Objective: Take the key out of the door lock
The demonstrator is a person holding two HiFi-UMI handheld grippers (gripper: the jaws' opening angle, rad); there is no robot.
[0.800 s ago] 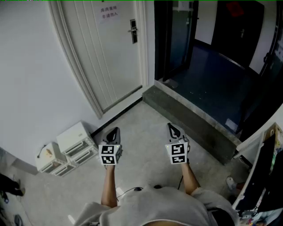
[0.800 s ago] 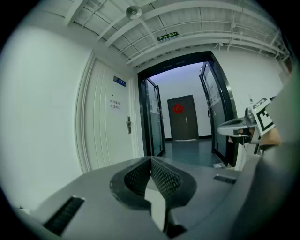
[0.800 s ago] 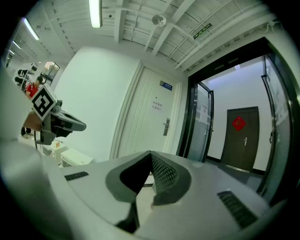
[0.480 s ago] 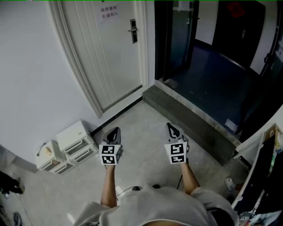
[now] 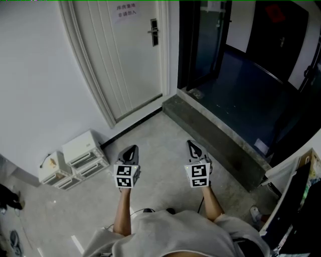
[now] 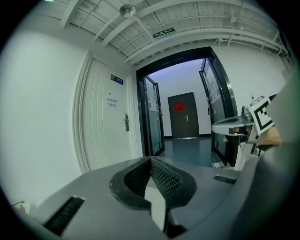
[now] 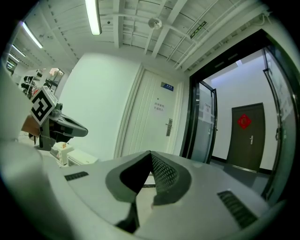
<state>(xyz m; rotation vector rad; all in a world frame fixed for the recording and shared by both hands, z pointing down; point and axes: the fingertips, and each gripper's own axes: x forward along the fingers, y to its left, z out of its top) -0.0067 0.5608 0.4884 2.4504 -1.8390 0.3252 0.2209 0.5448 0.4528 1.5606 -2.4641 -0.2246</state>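
The white door [image 5: 125, 55] stands shut at the top of the head view, with its dark lock plate and handle [image 5: 154, 31] far from both grippers. The key is too small to make out. My left gripper [image 5: 131, 149] and right gripper [image 5: 193, 144] hang side by side over the concrete floor, pointing toward the door. Both are shut with nothing between the jaws. In the left gripper view the lock [image 6: 126, 123] shows in the distance beyond the closed tips [image 6: 151, 158]. The right gripper view shows the lock [image 7: 169, 126] above its closed tips [image 7: 150, 153].
White drawer boxes [image 5: 75, 158] sit against the wall at the left. A raised concrete step [image 5: 215, 140] leads to a dark open doorway [image 5: 241, 65] on the right. A paper notice [image 5: 124, 10] hangs on the door. A cable [image 5: 145, 211] lies on the floor near the person.
The head view has shifted slightly, so the door and drawer boxes sit a little differently in frame. Both grippers stay shut, side by side, about where they were.
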